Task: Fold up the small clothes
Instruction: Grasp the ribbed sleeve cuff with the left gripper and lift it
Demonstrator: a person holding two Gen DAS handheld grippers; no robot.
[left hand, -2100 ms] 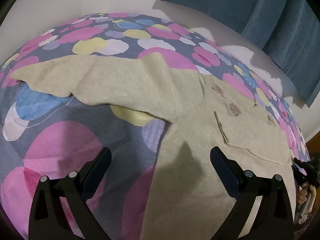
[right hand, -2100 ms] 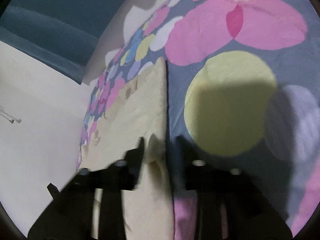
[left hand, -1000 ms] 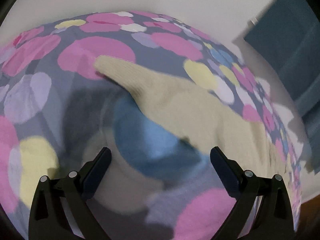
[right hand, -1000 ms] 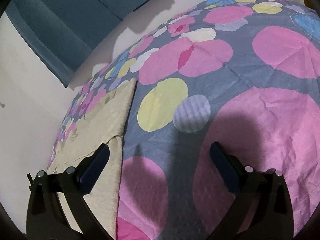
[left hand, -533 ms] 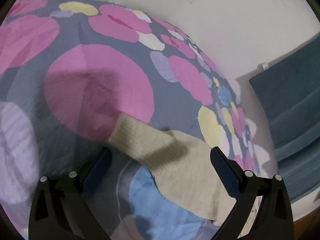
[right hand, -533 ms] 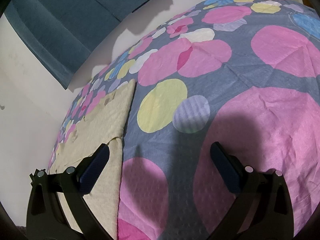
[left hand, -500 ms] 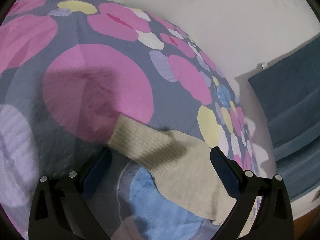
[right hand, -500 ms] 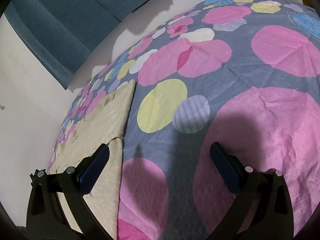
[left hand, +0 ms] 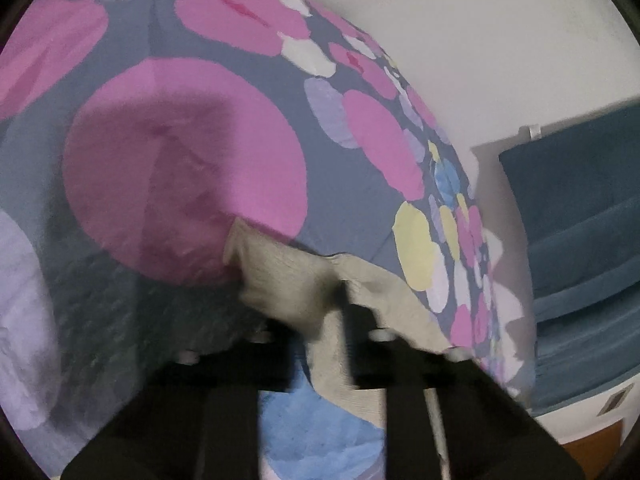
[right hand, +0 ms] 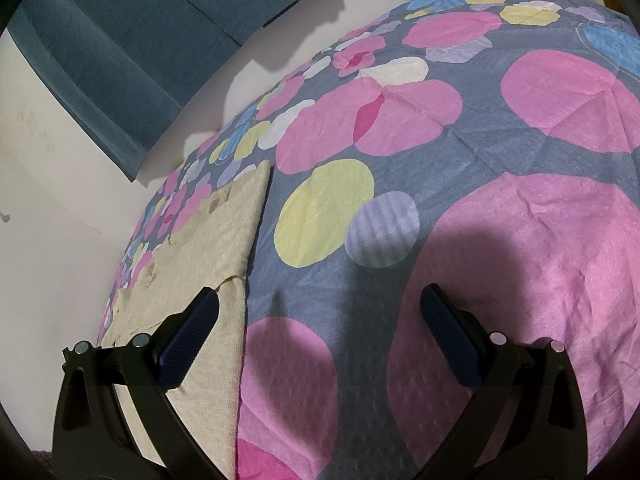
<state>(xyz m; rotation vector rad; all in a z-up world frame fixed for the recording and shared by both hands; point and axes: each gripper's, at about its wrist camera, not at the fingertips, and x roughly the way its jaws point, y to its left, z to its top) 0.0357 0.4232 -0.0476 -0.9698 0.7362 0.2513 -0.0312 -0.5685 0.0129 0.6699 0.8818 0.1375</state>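
Left wrist view: spotted bedsheet (left hand: 224,152) fills most of the frame; beige sweater's (right hand: 192,256) sleeve (left hand: 304,280) lies across it w/ my left gripper (left hand: 320,344) clamped on the cuff end. My right gripper (right hand: 320,320) spread wide, holding nothing, sweater body by its left finger.

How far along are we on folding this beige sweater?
Early. Done: the right side of the beige sweater already lies folded in with a straight edge on the spotted bedspread. In hand: the left gripper is shut on the sleeve cuff. Left: fold that sleeve across, then the body. The right gripper hangs open, empty.
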